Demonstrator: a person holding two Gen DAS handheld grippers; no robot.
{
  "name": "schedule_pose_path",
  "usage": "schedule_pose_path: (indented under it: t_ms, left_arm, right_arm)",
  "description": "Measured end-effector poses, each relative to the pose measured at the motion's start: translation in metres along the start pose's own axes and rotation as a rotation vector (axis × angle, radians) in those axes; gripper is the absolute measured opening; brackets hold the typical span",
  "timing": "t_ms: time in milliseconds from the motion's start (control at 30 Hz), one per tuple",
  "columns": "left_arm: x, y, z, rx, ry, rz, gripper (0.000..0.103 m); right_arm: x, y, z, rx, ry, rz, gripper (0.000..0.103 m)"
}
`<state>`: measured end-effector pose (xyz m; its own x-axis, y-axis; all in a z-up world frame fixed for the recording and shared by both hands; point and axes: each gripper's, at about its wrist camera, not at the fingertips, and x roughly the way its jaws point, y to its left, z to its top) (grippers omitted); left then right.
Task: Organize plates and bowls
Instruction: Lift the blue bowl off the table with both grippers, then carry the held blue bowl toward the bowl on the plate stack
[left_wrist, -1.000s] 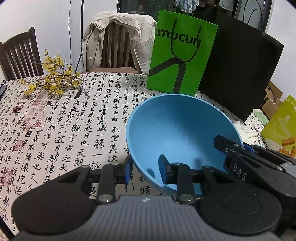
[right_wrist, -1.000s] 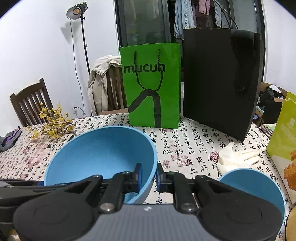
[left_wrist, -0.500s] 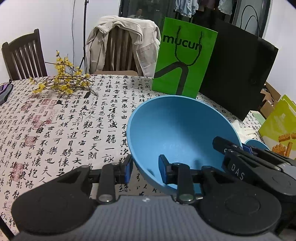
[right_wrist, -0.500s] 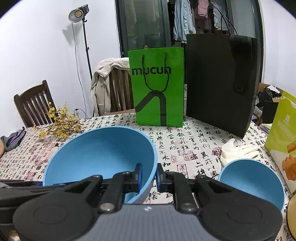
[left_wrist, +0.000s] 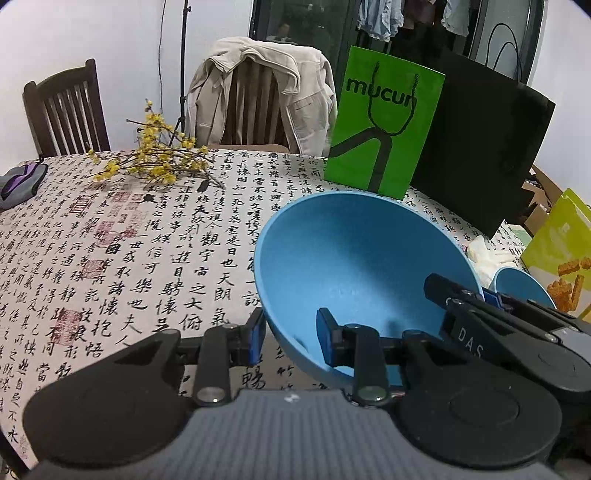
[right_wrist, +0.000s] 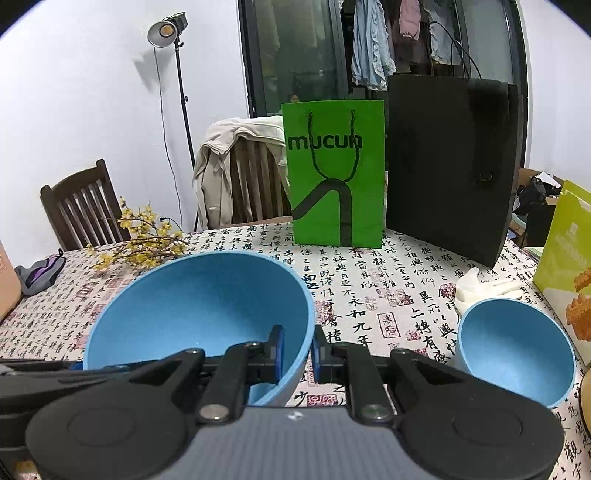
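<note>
I am holding the large blue bowl (right_wrist: 199, 314) above the bench (right_wrist: 388, 288) with both tongs: the left tongs (left_wrist: 290, 338) are straddling its left rim, the right tongs (right_wrist: 297, 349) are clamping its right rim. The small blue bowl (right_wrist: 513, 350) is sitting on the bench to the right, nearer the right tongs. Its base is cut off; left pad contact is unclear.

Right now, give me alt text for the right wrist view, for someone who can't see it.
The right hand-held gripper clamps the rim of a large blue round bowl above a table with a calligraphy-print tablecloth; the left hand-held gripper reaches in at the bowl's left rim. A smaller blue bowl sits to the right, with a green paper bag and a black paper bag behind.
</note>
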<state>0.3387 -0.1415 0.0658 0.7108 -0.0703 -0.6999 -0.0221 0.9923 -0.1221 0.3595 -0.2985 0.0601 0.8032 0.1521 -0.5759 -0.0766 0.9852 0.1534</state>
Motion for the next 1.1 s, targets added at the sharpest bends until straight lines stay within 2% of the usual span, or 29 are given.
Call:
schedule_pose_path:
  t_ms: [1100]
  left_arm:
    - [-0.049,0.046,-0.036,-0.027,-0.044,-0.001,0.03]
  right_arm:
    - [-0.044,0.051,-0.026,-0.021,-0.041,0.024,0.015]
